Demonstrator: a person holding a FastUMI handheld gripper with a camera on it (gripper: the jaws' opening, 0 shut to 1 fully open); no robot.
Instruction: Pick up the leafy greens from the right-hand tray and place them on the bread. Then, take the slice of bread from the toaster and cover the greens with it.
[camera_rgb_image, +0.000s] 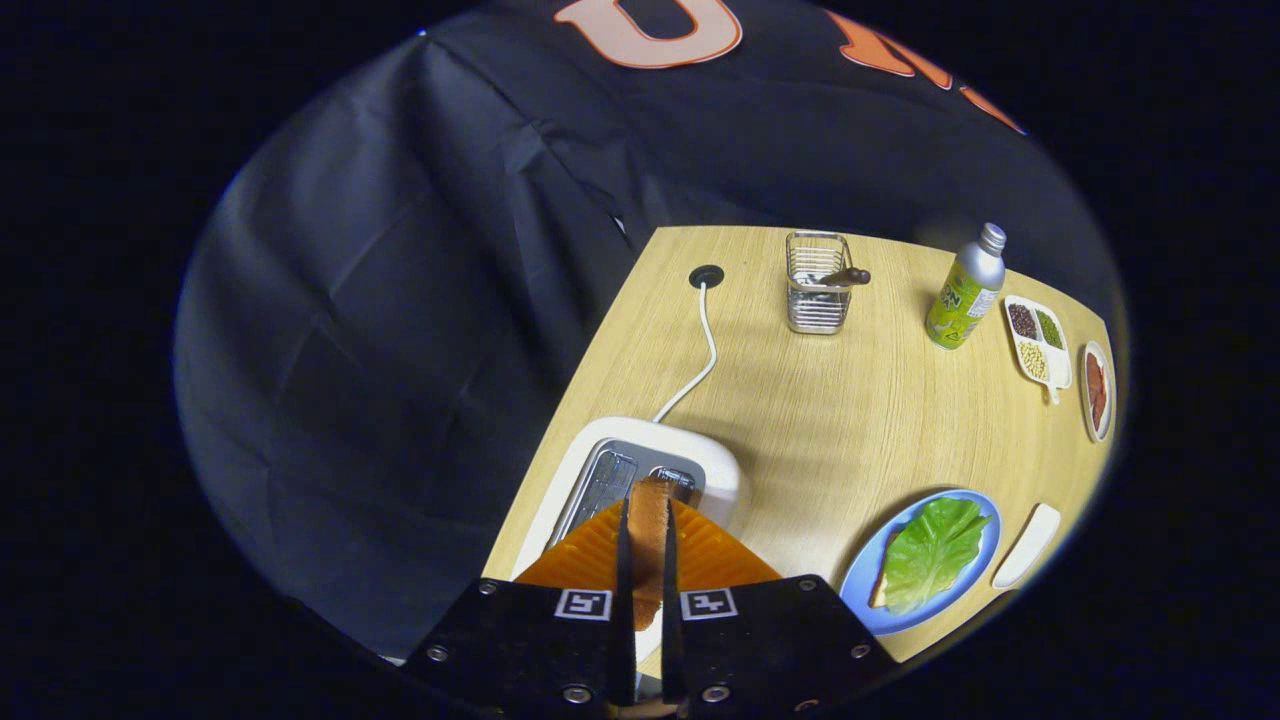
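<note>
My gripper (648, 520) is shut on a slice of toasted bread (648, 545), held on edge between both fingers just above the white toaster (715, 470) and its slots. To the right of the fingers a blue plate (860, 585) carries another bread slice (880, 592) with a green lettuce leaf (935, 552) lying on top of it. A small white tray (1030, 545) lies just right of the plate.
The toaster's white cord (705, 350) runs back to a hole in the wooden table (830, 400). Beyond stand a wire utensil holder (818, 283), a green bottle (965, 290), a divided dish of beans (1038, 340) and a small dish of red food (1097, 390). The table edge falls off left of the toaster.
</note>
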